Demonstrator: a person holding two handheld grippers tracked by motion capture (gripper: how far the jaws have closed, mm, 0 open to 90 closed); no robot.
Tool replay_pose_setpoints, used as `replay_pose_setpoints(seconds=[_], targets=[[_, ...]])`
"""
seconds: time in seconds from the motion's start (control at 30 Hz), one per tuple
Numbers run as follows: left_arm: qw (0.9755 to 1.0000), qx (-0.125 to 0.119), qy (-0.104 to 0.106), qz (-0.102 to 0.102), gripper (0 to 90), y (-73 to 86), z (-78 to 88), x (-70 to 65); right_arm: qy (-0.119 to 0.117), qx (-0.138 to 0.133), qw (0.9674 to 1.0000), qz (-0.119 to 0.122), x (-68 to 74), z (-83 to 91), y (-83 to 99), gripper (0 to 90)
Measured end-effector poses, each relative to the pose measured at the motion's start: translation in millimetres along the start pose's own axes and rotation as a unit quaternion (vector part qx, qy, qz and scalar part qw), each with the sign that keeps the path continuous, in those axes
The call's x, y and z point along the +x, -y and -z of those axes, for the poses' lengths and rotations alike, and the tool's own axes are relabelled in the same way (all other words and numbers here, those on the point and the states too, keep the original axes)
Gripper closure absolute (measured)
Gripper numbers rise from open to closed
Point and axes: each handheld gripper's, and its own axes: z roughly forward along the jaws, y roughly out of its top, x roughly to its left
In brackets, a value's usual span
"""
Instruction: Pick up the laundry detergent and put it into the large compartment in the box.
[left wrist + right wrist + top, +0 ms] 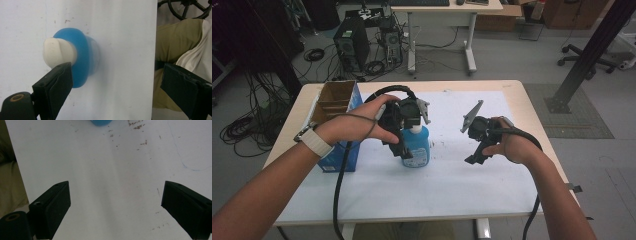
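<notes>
A blue bottle (418, 147) with a white cap (416, 129) stands upright near the middle of the white sheet (452, 175). My left gripper (407, 150) points down over it from the left, and a hand is wrapped round its body. In the left gripper view the jaws stand wide apart. The left fingertip (56, 88) is just in front of the white cap (58, 52) of the bottle (81, 57), with nothing pressed between the pads. My right gripper (475, 156) hovers to the right of the bottle. It (115, 207) is open over bare sheet, and the bottle's edge (101, 122) lies far ahead.
An open cardboard-lined blue box (337, 110) stands at the table's left, just beyond the left hand. The wooden table (534, 120) frames the white sheet. Behind it on the floor are a computer tower (352, 45), cables and a second desk (442, 15).
</notes>
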Motion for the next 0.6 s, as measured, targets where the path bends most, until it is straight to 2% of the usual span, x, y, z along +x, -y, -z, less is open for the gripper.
replay_pose_setpoints(seconds=[0.37, 0.6], targets=[[0.9997, -0.019, -0.015, 0.008, 9.0, -0.6, 13.4, 5.0, 0.003, 0.001, 1.0, -0.001, -0.8, 2.3, -2.4, 8.6], [0.9996, -0.02, -0.02, 0.009, 9.5, -3.0, 19.4, 4.8, 0.004, -0.002, 1.0, 0.0, -0.6, 2.9, -5.3, 8.6]])
